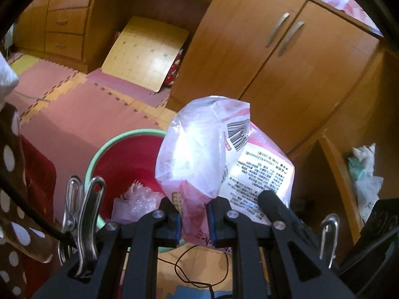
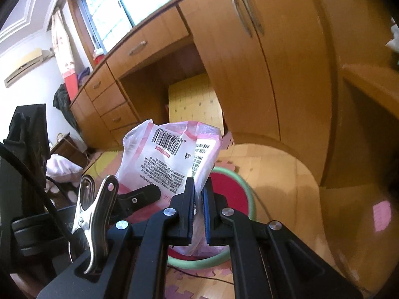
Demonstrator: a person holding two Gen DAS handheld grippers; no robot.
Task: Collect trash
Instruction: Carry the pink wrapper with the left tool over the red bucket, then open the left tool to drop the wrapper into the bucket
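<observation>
the left gripper [image 1: 193, 220] and the right gripper [image 2: 198, 214] are each clamped on the lower edge of one pink-and-white bag [image 1: 199, 154], held up over the near rim of the bin [image 1: 119, 140] on the floor mat. to drop it well, centre the bag over the red inside, lower it past the rim, then let go with both together.

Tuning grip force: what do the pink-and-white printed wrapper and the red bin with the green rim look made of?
Pink-and-white printed wrapper: thin plastic film, glossy; light shines through it, glare patches, soft crumples. Red bin with the green rim: probably moulded plastic, smooth and slightly shiny; a thin red liner inside cannot be ruled out. Floor mats: likely foam, matte, with interlocking puzzle edges.
</observation>
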